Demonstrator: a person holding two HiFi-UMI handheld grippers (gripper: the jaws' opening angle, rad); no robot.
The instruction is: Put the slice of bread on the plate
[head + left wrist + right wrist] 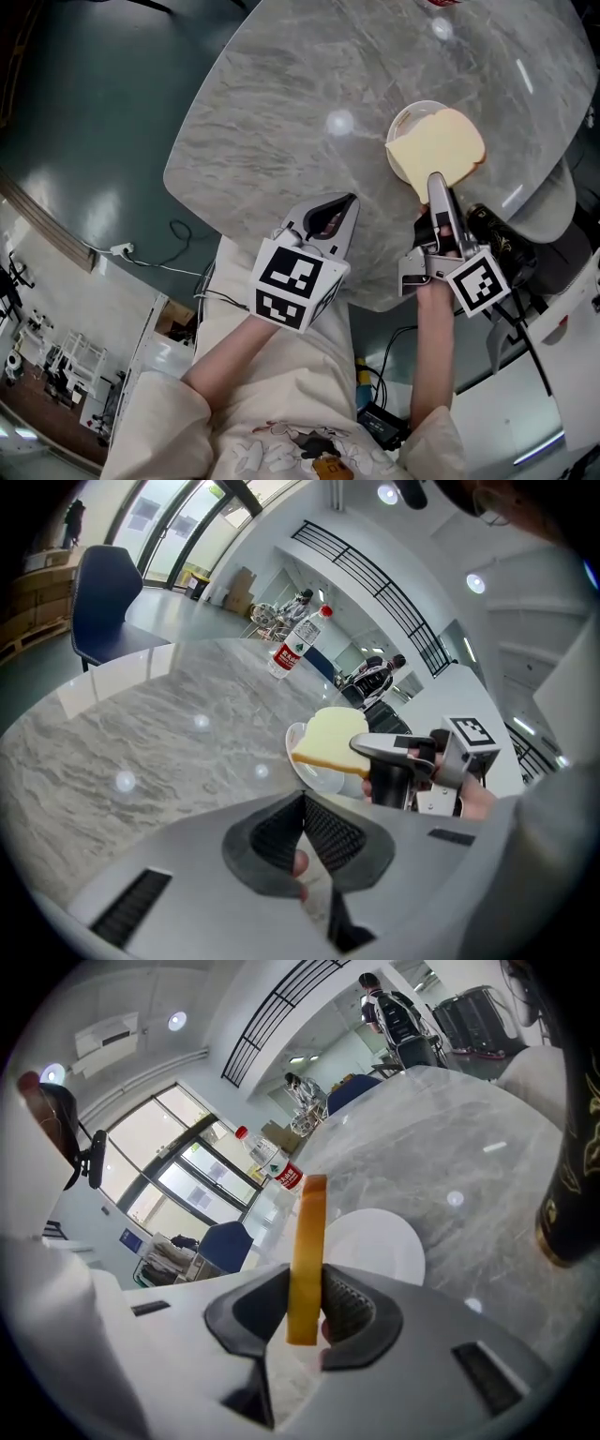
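Bright, even indoor light comes from ceiling lamps, which mirror as small white spots on the glossy surface. Shadows are faint. The windows are washed out. Fisheye bends every view, and both gripper views darken at the corners. Close to the lens, the right tongs and bread look soft.

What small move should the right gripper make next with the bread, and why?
Probably lower it a little, then open the fingers. The right gripper is shut on the slice of bread, which already hangs above the plate. In the left gripper view the slice seems to float over the plate rather than rest on it, so letting go now might drop it.
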